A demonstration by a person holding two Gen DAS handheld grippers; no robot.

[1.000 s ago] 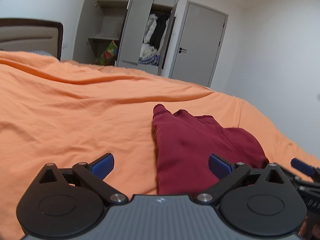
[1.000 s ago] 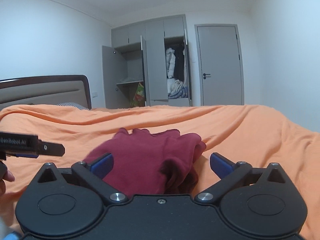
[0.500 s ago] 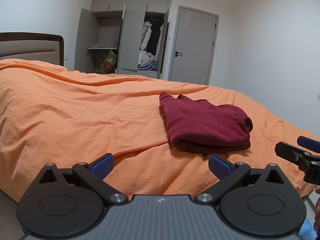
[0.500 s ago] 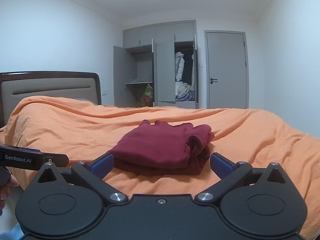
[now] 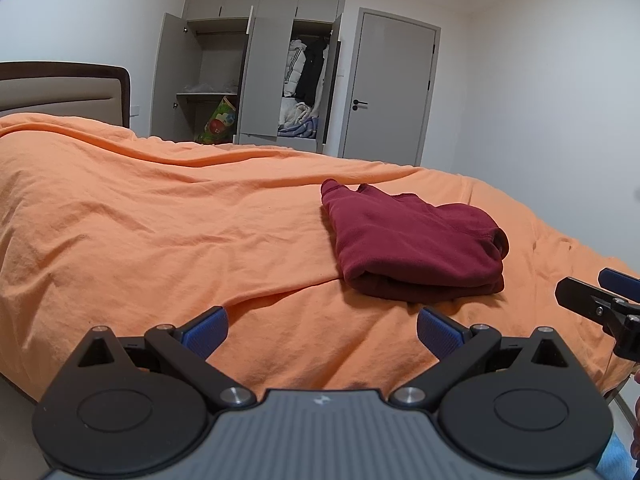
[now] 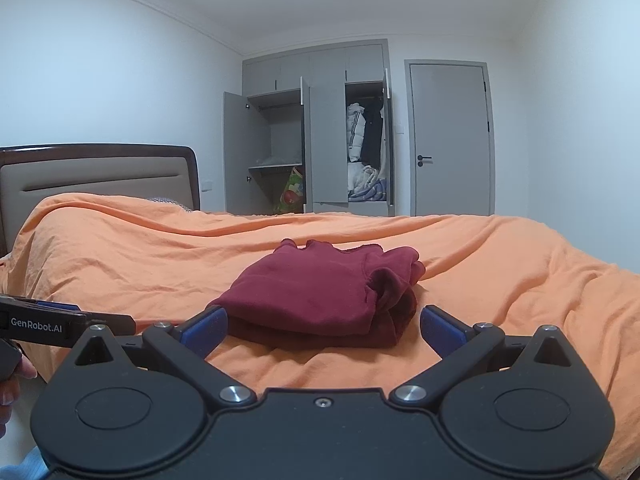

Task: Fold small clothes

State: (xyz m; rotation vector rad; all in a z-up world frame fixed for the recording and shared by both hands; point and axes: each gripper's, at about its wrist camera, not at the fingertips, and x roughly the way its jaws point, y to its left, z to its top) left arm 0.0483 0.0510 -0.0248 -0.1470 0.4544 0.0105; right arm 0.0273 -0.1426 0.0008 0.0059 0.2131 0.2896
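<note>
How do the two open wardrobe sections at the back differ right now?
The left wardrobe section looks nearly bare: a shelf with little on it and a colourful bag standing below. The right wardrobe section is packed, with a white jacket and a dark garment hanging above a loose heap of clothes. The left shows an empty rail; the right's rail is hidden by clothes. Both are grey with doors swung open.
</note>
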